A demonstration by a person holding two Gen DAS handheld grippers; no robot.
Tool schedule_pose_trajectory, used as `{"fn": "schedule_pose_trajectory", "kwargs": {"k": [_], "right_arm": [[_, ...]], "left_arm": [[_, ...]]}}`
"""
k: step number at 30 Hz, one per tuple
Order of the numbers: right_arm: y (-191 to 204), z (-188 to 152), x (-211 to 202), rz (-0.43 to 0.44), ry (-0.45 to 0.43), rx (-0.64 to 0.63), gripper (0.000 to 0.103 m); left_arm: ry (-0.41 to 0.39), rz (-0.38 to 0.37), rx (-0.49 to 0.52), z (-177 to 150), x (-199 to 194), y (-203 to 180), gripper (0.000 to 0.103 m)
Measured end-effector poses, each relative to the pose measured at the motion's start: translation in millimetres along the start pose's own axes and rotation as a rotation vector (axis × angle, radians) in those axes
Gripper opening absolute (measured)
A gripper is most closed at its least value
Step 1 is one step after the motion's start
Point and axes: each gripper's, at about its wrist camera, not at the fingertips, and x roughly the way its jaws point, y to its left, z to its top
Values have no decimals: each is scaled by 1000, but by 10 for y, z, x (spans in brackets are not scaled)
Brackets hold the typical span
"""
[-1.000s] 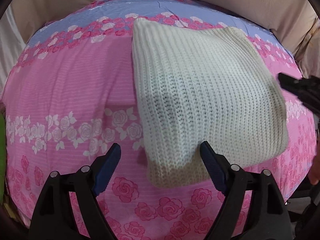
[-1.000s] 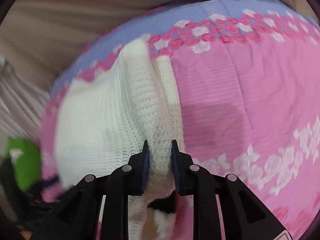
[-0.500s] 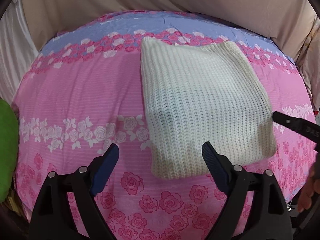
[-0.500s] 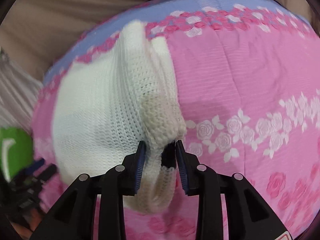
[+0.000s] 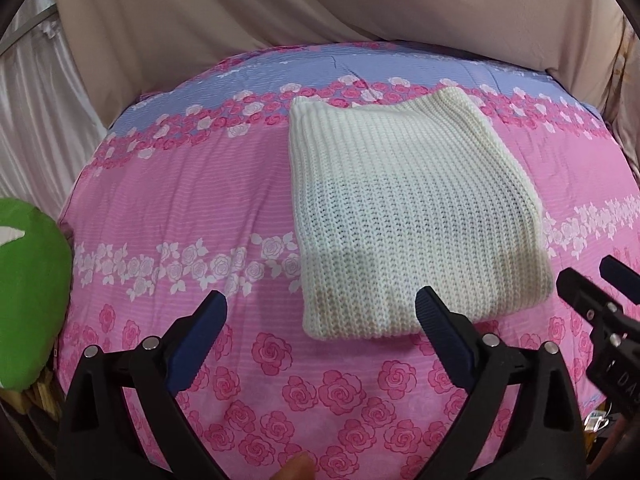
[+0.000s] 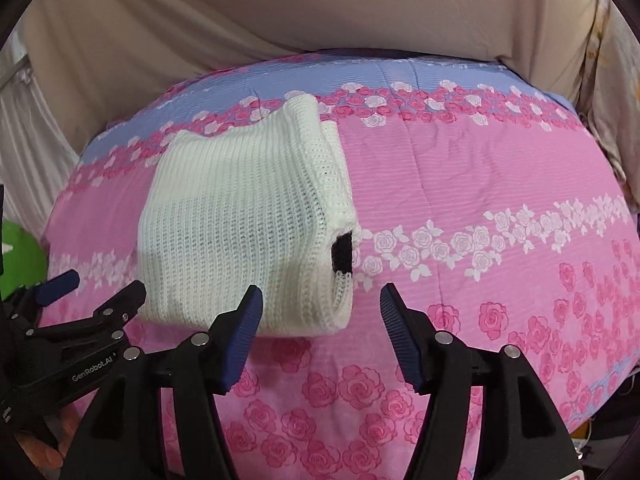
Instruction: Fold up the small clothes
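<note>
Folded cream knitted garment lying flat on pink rose-print bed cover. Left tongs and right tongs both opening, gripping nothing. Best lifted clear without snagging the knit.

Left wrist view: you look steeply down along the left gripper, near the bed.
Right wrist view: same downward tilt, along the right gripper.
Shared: the folded white knit on the floral sheet; right of centre in one frame, left in the other.
</note>
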Motion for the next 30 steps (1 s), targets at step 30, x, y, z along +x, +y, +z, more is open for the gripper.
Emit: {"fn": "schedule_pose_trajectory", "kwargs": {"k": [30], "right_arm": [[321,-140,-137,-7,-9,-48,71]], "left_arm": [[-11,63,-60,-118,-131,14,93]]}}
